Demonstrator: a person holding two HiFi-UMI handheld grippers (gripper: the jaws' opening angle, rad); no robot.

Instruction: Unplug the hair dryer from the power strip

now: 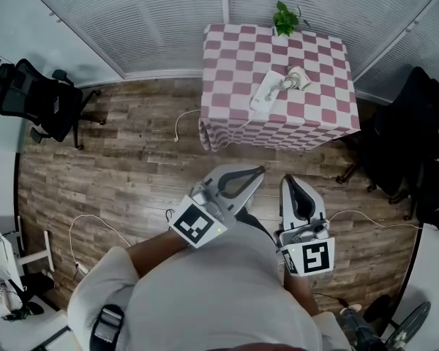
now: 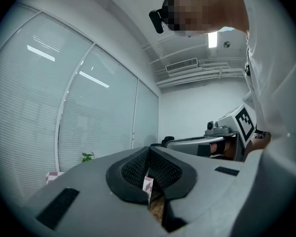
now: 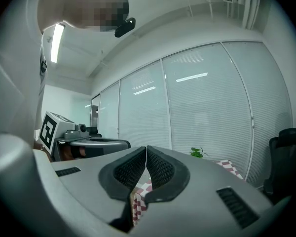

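While the hair dryer lay beside the power strip on the table, the left gripper and right gripper hung short of its near edge. Both were clenched, empty.

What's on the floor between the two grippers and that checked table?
Nothing: the head view shows bare wood floor between the left gripper, the right gripper and the table.

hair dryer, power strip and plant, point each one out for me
hair dryer (image 1: 300, 78), head view, on its rounded body
power strip (image 1: 263, 95), head view, on the middle of its white bar
plant (image 1: 284, 17), head view, on its leaves
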